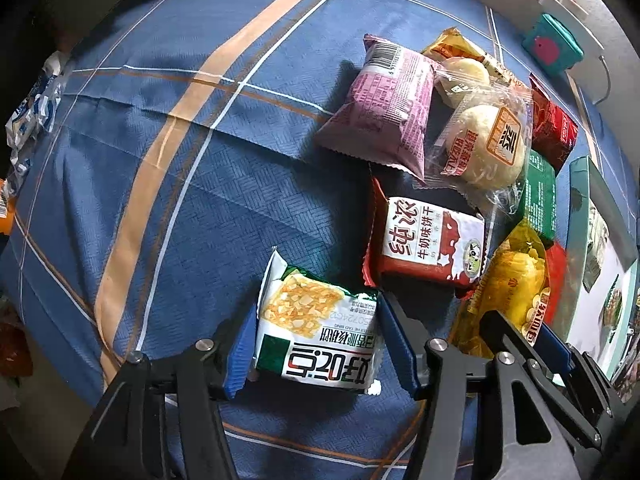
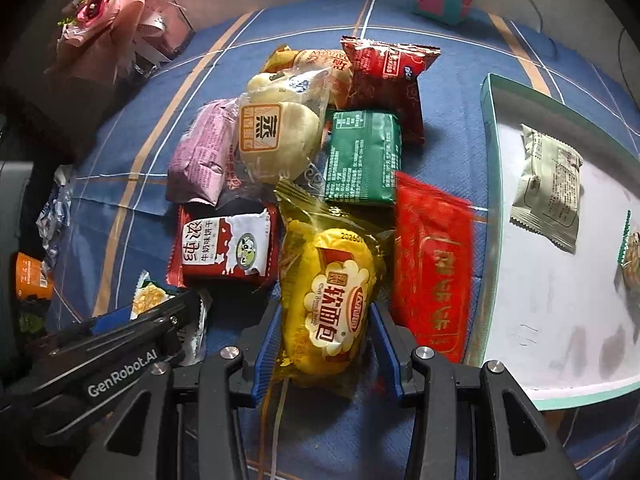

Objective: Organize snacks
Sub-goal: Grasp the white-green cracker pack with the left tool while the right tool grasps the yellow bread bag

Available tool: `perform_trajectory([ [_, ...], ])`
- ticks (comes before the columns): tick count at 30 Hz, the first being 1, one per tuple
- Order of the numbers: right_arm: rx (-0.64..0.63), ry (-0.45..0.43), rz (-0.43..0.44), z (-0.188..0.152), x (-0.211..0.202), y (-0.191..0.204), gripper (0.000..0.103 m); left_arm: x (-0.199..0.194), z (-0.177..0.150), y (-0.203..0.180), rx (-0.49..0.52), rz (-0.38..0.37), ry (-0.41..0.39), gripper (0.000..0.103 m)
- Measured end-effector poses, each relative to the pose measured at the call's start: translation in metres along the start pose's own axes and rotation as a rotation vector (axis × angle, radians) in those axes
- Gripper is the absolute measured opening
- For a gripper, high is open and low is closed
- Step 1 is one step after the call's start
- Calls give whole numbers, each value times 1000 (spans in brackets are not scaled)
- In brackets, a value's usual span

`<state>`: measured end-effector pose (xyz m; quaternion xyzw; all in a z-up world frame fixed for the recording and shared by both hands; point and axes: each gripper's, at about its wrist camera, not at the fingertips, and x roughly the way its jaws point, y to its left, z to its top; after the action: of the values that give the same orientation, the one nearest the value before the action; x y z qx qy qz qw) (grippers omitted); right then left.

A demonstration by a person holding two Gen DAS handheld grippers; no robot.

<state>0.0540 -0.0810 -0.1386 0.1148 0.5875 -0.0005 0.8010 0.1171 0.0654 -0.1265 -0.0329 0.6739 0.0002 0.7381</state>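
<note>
A: Blue plaid cloth [image 2: 440,152] over the whole surface. I couldn't say whether it was a desk or a bed. There was a heap of snack packs in the middle and a teal-rimmed tray [image 2: 490,160] at the right edge.

B: What was the right gripper [image 2: 326,318] doing?

A: Its jaws were narrow and clamped on the yellow bread pack [image 2: 332,292], with a blue pad on each flank. The pack's long axis ran straight out along the fingers, away from the camera, so the grip was across its short width.

B: And the tray relative to that?

A: It was off to the right of the right jaws, just past the flat red pack [image 2: 432,264] lying beside the bread. One pale packet [image 2: 548,184] was already in it, with plenty of bare white floor nearer the camera. The right hand was clearly the nearer one. My guess was a sideways carry to the right over the rim, with nothing tall in the path.

B: And the left gripper [image 1: 318,316]?

A: It was pointing down at the cloth with the green-and-white packet [image 1: 316,332] between the jaws, at a medium gap. The pads sat at both edges, but I couldn't tell if they were pressing. That packet's long axis also ran along the fingers. It sat at the near left of the heap, just below the red milk-biscuit pack [image 1: 428,240], and the bread and the right gripper stood between it and the tray.

B: So the left waits?

A: Probably, or it crosses behind.
</note>
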Motion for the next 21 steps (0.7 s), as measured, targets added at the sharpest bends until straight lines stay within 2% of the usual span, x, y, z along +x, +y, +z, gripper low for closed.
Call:
perform_trajectory([
  [8,41,17,49,0,11,-11,47,8,-3,8,-17,-19,4,60],
  [21,54,22,61,-1,5,-15,43,-2,-6,1,1,-30,-14,56],
])
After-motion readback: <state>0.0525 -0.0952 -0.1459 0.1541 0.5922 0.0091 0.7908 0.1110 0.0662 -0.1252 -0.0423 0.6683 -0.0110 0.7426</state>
